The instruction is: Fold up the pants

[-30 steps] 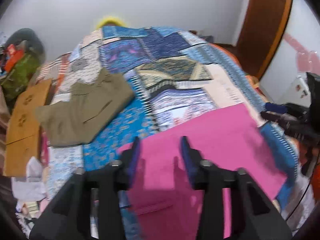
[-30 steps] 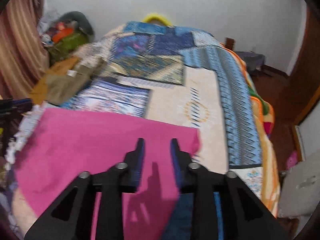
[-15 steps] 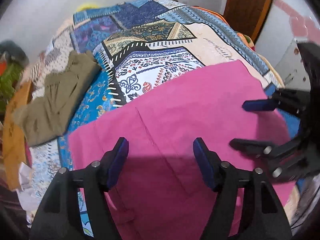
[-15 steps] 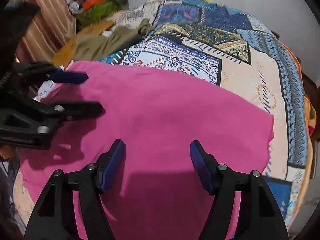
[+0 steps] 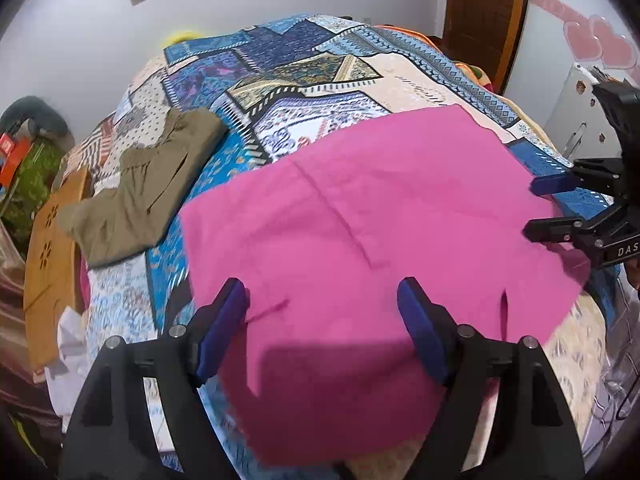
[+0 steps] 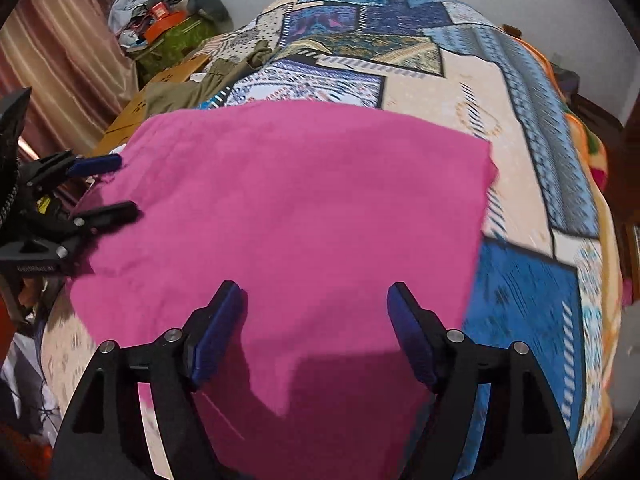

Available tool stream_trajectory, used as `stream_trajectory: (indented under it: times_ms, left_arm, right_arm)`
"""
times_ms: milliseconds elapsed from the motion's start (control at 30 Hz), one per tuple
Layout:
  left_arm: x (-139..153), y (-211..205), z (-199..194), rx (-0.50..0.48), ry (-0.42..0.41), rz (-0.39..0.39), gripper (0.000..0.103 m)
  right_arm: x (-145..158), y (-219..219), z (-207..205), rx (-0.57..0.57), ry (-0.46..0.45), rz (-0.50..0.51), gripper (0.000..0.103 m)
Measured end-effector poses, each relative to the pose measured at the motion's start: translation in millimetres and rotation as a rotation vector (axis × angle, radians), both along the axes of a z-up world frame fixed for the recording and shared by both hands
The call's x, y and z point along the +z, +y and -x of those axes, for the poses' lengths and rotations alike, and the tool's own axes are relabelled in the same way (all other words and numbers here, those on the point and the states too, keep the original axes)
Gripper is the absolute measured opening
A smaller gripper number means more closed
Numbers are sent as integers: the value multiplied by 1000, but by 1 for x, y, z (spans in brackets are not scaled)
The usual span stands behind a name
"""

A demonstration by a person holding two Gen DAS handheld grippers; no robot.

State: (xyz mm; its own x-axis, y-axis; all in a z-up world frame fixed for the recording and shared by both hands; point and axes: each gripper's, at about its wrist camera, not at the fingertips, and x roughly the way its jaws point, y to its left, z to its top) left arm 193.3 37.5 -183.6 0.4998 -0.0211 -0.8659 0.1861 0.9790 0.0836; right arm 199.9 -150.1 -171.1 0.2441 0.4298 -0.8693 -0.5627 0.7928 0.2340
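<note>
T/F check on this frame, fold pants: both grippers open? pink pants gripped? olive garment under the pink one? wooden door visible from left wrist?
1. Both grippers are open. True: the left gripper and the right gripper each have their fingers spread wide.
2. The pink pants are clamped by a gripper. False: they lie flat on the patchwork bedspread, with nothing between either pair of fingers.
3. The olive garment lies under the pink pants. False: it lies apart, to their left in the left wrist view.
4. A wooden door shows in the left wrist view. True.
</note>
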Motion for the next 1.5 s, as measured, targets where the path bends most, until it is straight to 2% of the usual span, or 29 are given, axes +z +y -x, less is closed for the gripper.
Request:
stream_trajectory:
  times_ms: [67, 300, 533, 700, 800, 867, 1033, 1233, 1400, 1500]
  left_arm:
    - [1, 5, 10, 22, -7, -6, 79]
    - [2, 27, 42, 110, -21, 60, 81]
    - [1, 42, 65, 169, -24, 66, 86]
    - [10, 48, 72, 203, -23, 77, 85]
    - [21, 62, 70, 272, -14, 156, 85]
    - [27, 70, 70, 307, -9, 262, 85]
    - [22, 67, 75, 291, 68, 476, 85]
    - [0, 47, 79, 270, 178, 576, 85]
    - [-7, 32, 81, 282, 153, 540, 89]
    - [-11, 33, 72, 300, 146, 578, 90]
  right_arm:
    - [1, -9, 8, -17, -8, 16, 73]
    - [-2, -34, 28, -78, -11, 33, 73]
    - [-1, -50, 36, -136, -6, 60, 73]
    - [19, -50, 43, -142, -73, 64, 73]
    - [39, -43, 44, -132, -125, 36, 73]
    - [49, -36, 45, -116, -161, 15, 73]
    - [61, -7, 46, -69, -227, -10, 73]
    - [41, 31, 45, -22, -193, -46, 73]
    - [15, 49, 42, 0, -134, -19, 73]
    - [6, 46, 38, -13, -86, -55, 73]
